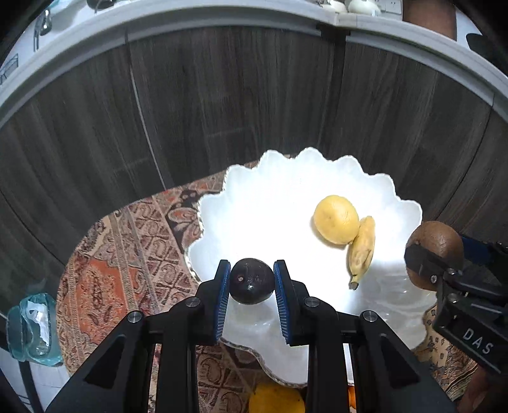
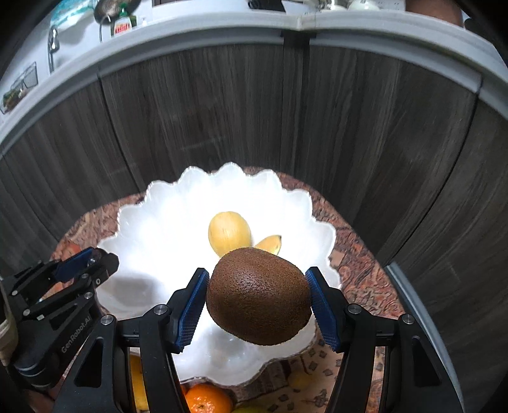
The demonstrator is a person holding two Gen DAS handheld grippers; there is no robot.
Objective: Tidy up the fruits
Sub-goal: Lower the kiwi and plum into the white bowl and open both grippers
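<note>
Fruits are split between the two grippers and a white scalloped bowl (image 1: 241, 203) that sits on a patterned cloth (image 1: 127, 254) over a small table, with dark wood cabinet doors (image 1: 222, 111) rising just beyond it. Inside the bowl, toward its far right, a yellow round fruit (image 1: 336, 219) lies touching a small banana (image 1: 362, 247). At the near edge of the table, below the bowl's rim, an orange (image 2: 208, 398) and another yellow fruit (image 1: 276, 398) show partly hidden by the gripper frames. A crumpled clear plastic piece (image 1: 33, 330) lies off to the left, beside the cloth. Above the cabinets runs a pale countertop (image 2: 190, 47) with a tap (image 2: 53, 44) and a bottle (image 2: 122, 23).

The left gripper (image 1: 252, 281) points steeply down over the bowl's near left rim, its blue pads clamped on a small dark round fruit (image 1: 251, 281). The right gripper (image 2: 258, 298) tilts down likewise over the bowl's near right part, its pads pressed on either side of a brown fuzzy kiwi (image 2: 258, 295), which blocks part of the banana from that camera. Both held fruits hang above the bowl, not touching it.
</note>
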